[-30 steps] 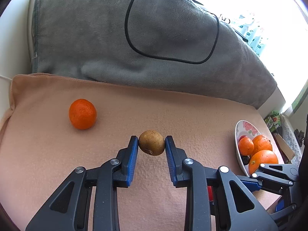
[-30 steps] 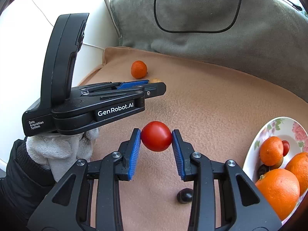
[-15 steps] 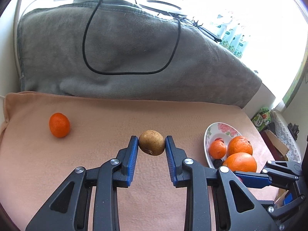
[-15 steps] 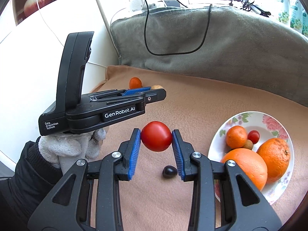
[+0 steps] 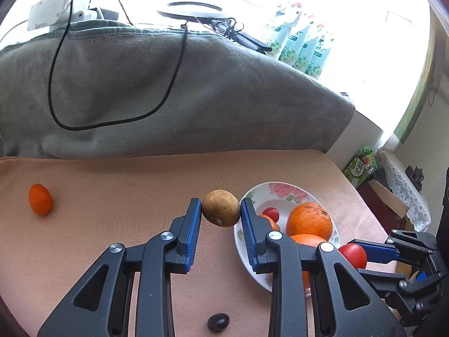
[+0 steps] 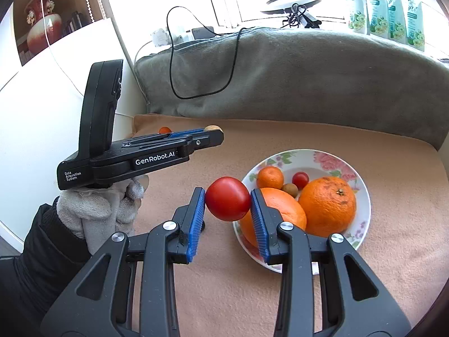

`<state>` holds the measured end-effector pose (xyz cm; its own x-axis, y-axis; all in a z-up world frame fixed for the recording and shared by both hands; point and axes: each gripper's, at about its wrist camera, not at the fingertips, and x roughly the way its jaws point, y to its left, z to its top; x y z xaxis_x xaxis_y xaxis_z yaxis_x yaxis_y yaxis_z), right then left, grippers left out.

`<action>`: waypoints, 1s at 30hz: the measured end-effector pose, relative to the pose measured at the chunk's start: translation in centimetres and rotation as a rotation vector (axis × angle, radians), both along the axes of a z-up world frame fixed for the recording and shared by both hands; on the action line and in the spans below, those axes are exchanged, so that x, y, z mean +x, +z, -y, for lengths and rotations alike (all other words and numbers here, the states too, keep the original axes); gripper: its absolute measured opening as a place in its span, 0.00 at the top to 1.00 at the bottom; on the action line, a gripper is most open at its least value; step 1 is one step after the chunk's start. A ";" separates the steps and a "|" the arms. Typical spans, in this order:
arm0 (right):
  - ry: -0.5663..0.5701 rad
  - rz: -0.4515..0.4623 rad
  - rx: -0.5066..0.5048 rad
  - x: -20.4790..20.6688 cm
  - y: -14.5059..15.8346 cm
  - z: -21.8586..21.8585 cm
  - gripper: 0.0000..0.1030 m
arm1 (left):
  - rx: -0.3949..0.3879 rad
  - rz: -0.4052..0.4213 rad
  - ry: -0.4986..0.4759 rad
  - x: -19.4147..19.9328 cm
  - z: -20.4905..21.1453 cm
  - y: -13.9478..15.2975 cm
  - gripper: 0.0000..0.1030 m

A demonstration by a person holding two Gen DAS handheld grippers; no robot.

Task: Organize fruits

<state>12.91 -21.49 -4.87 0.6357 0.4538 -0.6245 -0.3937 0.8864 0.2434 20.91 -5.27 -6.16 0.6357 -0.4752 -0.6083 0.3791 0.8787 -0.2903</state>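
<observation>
The flowered plate point(image 6: 362, 193) already holds two big oranges, a mandarin, a cherry tomato and a small brown fruit. The left gripper point(image 5: 221, 210) grips a brown fruit point(image 5: 221, 207) and the right gripper point(image 6: 228, 202) a red tomato point(image 6: 228, 202), both held in the air at the plate's near edge. A small orange point(image 5: 40, 198) and a dark fruit point(image 5: 218, 321) are still left on the bench.

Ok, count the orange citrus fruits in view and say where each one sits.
4. Three lie in the floral white plate: two big oranges and a small mandarin. One small orange mandarin lies alone on the peach cloth. More may be hidden.
</observation>
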 end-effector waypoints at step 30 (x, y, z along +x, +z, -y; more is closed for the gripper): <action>-0.101 -0.084 0.024 0.0 -3.9 7.8 0.66 | 0.078 -0.009 -0.149 1.5 10.5 0.0 0.74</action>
<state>12.89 -29.29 -8.80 0.6245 0.4056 -0.6675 -0.2800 0.9141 0.2934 22.39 -15.81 -6.18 0.5559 -0.5149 -0.6526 0.5048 0.8328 -0.2272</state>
